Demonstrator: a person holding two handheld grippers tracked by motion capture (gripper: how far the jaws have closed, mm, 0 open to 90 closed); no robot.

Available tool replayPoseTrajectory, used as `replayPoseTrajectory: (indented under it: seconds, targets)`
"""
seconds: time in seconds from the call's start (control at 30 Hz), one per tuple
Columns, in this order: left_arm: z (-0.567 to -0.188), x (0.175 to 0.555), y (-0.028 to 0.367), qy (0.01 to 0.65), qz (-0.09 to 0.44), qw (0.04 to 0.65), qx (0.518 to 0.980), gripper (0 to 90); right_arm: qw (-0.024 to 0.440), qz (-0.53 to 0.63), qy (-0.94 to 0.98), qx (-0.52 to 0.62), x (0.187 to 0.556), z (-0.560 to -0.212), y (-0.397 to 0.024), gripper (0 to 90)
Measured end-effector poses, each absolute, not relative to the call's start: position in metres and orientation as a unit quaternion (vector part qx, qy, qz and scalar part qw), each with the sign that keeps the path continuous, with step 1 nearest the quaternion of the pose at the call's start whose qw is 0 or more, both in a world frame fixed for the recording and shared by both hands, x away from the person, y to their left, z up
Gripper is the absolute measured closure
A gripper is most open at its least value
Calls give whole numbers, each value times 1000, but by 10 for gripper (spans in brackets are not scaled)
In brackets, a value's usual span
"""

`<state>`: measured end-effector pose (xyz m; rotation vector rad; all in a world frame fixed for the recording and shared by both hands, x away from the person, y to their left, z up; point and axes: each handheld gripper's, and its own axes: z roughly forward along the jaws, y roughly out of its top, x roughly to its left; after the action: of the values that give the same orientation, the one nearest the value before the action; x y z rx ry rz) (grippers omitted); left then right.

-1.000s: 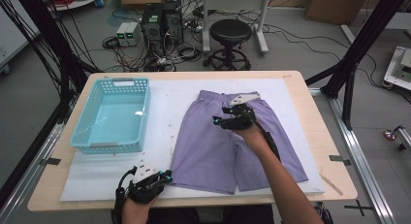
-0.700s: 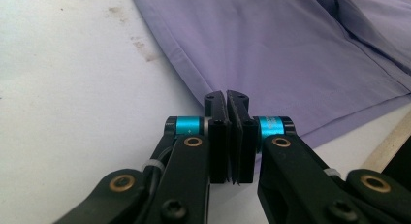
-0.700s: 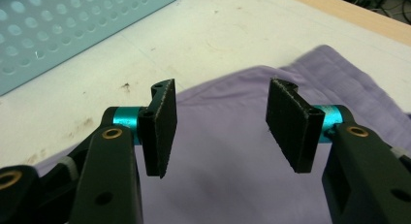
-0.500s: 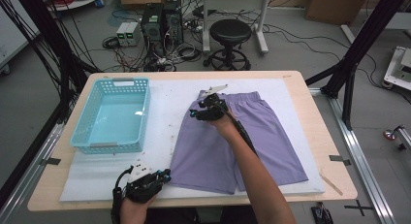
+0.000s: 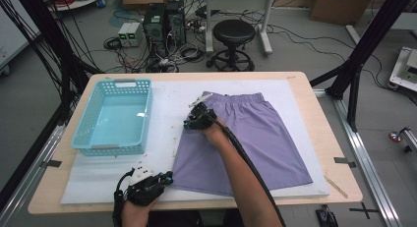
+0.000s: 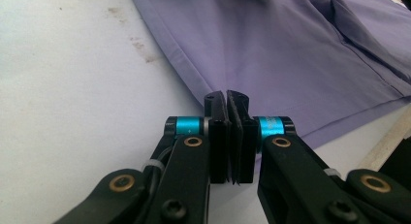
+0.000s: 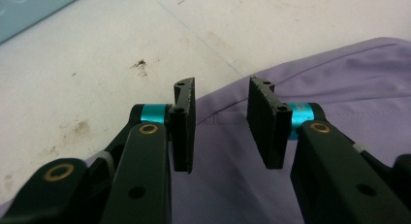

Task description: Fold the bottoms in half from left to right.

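Purple shorts (image 5: 251, 138) lie flat on the white mat (image 5: 167, 97), waistband at the far side. My right gripper (image 5: 192, 121) hovers over their upper left edge. In the right gripper view its jaws (image 7: 220, 86) stand partly apart and have just been closing, with the fabric (image 7: 315, 88) lying under the gap and its pads not pressing on anything. My left gripper (image 5: 168, 177) rests at the near left corner of the shorts. Its jaws (image 6: 227, 94) are shut, tips at the hem (image 6: 291, 49). Whether cloth is pinched between them I cannot tell.
A turquoise basket (image 5: 125, 83) stands with nothing in it at the left of the table, and its corner shows in the right gripper view (image 7: 29, 6). Bare mat lies between the basket and the shorts. Black frame posts flank the table.
My right gripper has travelled left across the shorts, from mid-waistband to their left edge, and come lower, with its jaws narrower. The left gripper has stayed put.
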<state>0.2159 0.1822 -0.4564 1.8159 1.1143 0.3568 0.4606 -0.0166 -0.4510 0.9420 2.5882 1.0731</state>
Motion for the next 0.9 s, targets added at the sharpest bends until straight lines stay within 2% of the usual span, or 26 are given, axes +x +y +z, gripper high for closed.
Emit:
replayPoseTrajectory:
  seconds: [0.1, 0.2, 0.27, 0.5, 0.77, 0.9]
  targets:
    - [-456, 216, 182, 456, 145, 472, 741, 871, 110, 348, 877, 311, 458, -450, -14, 718]
    - [-456, 216, 182, 457, 145, 473, 739, 871, 112, 349, 878, 307, 455, -451, -14, 856]
    - [-456, 216, 182, 457, 145, 473, 739, 871, 120, 349, 878, 304, 453, -451, -13, 877]
    - [-449, 217, 180, 450, 134, 507, 723, 871, 113, 361, 872, 311, 453, -438, -22, 891]
    - [-419, 230, 162, 422, 94, 573, 696, 871, 129, 395, 848, 329, 455, -404, -66, 891]
    - [-399, 239, 140, 391, 84, 585, 706, 870, 134, 406, 836, 343, 455, -392, -93, 891]
